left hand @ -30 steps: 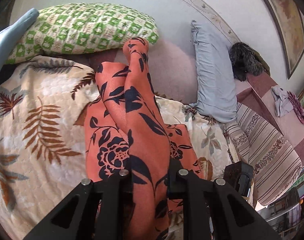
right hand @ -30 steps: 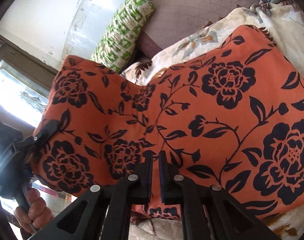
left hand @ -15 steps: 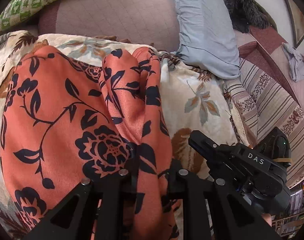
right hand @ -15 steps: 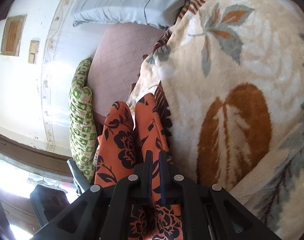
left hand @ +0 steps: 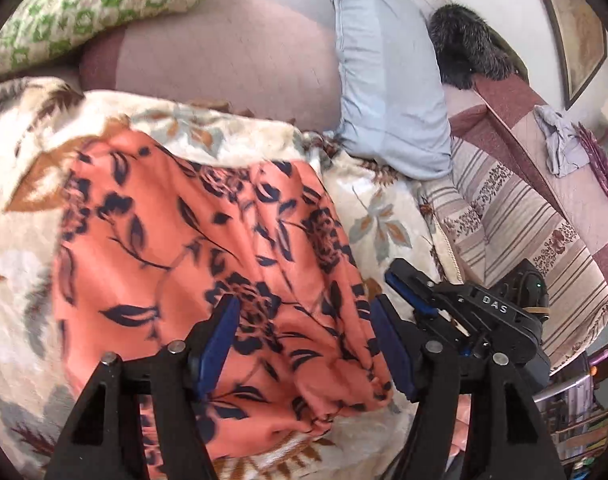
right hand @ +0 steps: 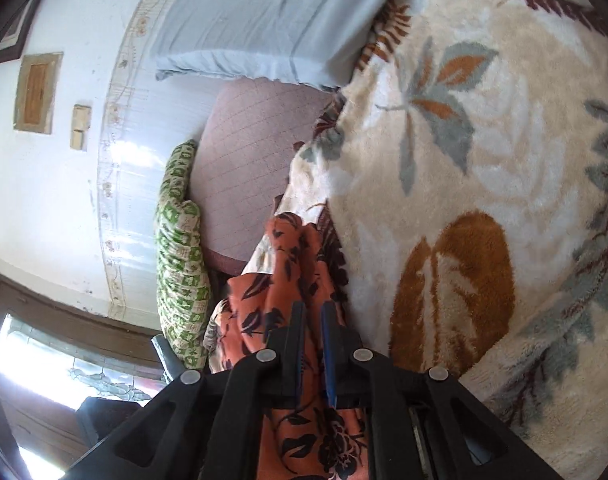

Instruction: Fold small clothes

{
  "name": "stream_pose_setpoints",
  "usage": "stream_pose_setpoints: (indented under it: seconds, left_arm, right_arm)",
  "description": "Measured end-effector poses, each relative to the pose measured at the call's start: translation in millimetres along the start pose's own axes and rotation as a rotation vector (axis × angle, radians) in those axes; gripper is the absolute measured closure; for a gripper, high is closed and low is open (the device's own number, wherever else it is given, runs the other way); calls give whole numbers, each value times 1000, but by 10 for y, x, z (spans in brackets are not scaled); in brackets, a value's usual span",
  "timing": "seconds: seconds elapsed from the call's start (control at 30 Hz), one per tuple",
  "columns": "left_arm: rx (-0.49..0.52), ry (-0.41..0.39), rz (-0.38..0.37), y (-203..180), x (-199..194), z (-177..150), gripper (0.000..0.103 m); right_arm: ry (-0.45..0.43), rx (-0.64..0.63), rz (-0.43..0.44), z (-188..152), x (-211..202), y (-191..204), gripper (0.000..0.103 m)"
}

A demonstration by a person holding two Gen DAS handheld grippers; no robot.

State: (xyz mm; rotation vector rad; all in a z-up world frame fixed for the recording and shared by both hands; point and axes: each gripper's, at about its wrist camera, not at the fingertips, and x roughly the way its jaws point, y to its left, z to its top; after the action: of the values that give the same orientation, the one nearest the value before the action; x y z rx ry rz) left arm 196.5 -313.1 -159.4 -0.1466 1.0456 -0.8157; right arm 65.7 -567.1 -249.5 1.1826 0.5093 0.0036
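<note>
Left tongs just sprung apart over the orange floral garment, cloth lying lower centre on the leaf-print blanket, right tongs nearly closed, pinching its bunched edge.

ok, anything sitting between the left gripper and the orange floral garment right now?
Nothing visible. The left gripper has just been opening, and the orange floral garment lies directly between and under its fingers on the leaf-print blanket. The right gripper pinches the same garment off to the side, not in the way.
</note>
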Motion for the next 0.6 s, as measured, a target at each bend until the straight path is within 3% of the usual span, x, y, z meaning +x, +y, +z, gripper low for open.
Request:
stream_pose_setpoints:
  seconds: [0.07, 0.17, 0.3, 0.37, 0.47, 0.53, 0.6]
  left_arm:
    - [5, -45, 83, 171, -186, 9, 27]
    - [-8, -39, 247, 473, -263, -54, 27]
    - [-43, 18, 295, 713, -208, -272, 27]
    - [-25, 40, 347, 730, -122, -375, 27]
    - [-19, 82, 372, 802, 10, -505, 26]
    - [-21, 99, 382, 864, 65, -538, 17]
    - [-23, 111, 385, 915, 109, -548, 12]
  right_arm:
    - [7, -88, 38, -59, 12, 213, 92]
    - [60, -225, 111, -213, 98, 536, 92]
    - [247, -344, 168, -518, 372, 805, 92]
    - [331, -408, 74, -678, 542, 830, 92]
    - [425, -478, -138, -782, 709, 693, 93]
    - [455, -503, -293, -756, 733, 511, 95]
    - [442, -436, -327, -632, 690, 309, 100]
